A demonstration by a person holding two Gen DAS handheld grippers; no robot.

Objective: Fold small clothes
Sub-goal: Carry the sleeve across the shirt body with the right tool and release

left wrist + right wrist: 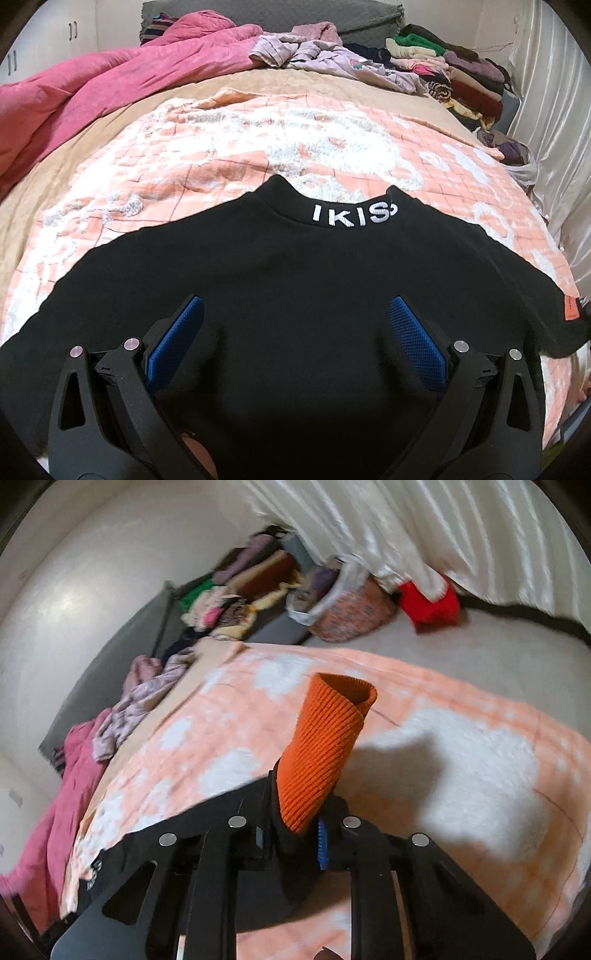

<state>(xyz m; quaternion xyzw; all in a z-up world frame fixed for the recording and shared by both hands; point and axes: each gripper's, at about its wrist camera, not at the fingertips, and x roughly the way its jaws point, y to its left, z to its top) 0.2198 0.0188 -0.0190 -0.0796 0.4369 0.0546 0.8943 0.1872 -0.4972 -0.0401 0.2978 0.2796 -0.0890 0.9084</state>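
A black top (295, 266) lay flat on the orange blanket (207, 162), the left gripper (295, 314) spread wide above it. The right gripper (301, 823) pinched its orange cuff (325, 746). Beyond the blanket, a bag (347, 609) held clothes.

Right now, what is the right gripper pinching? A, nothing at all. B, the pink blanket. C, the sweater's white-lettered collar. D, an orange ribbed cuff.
D: in the right wrist view the right gripper is shut on the orange ribbed cuff, which sticks up from between its fingers.
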